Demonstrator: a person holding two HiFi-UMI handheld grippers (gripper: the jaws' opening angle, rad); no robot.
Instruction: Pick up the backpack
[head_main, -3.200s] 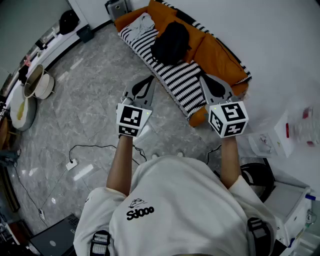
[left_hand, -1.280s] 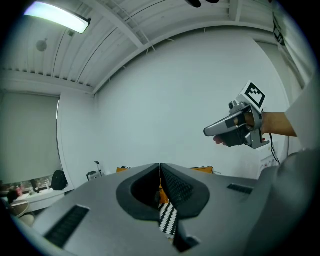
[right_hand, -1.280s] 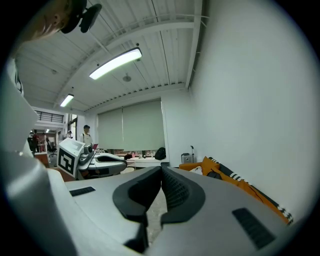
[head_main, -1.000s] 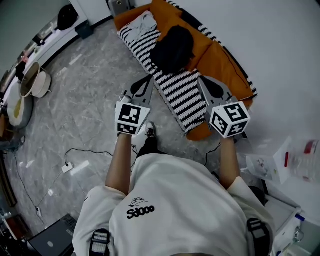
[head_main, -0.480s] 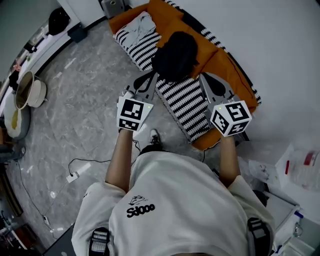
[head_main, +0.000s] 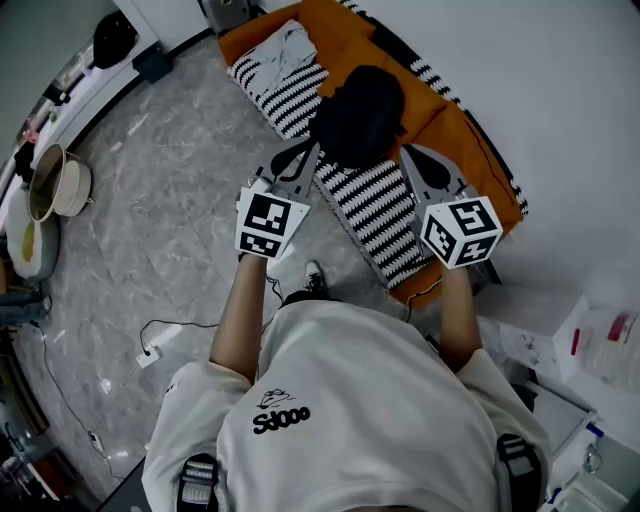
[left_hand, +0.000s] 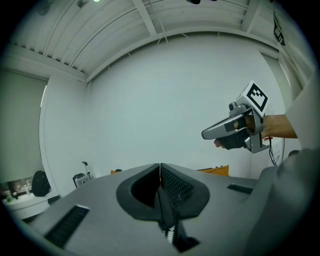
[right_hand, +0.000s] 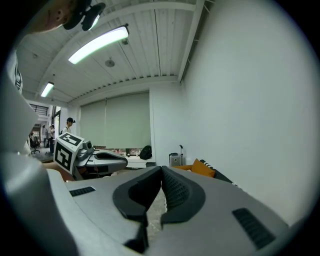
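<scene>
At the front of each hand, the left tool (head_main: 311, 151) and the right tool (head_main: 407, 153) both have their jaws pressed together with nothing between them; each gripper view shows the ribbed pads meeting along a single seam. They are held side by side, well apart from one another and roughly parallel, both aimed away from the person toward the sofa (head_main: 455, 135). Between their two lines, just past the tips in the head view, sits the backpack (head_main: 360, 115), a dark rounded lump resting on the striped cover (head_main: 378, 205) and leaning against the orange back cushions. Its left lower edge shows beside the left tip and its right lower edge beside the right tip, so neither hand looks clearly nearer; the bag is centred ahead of the pair. Neither gripper view catches it at all: both look out over it at the pale wall (left_hand: 165, 100), which suggests the tools are pointed close to level while the bag lies lower down. My reading is that the coming move turns on dipping the tips and opening the jaws. The sofa runs diagonally across the grey floor (head_main: 170, 200), but the bag's own long axis, and where its handle or straps lie, cannot be made out.
</scene>
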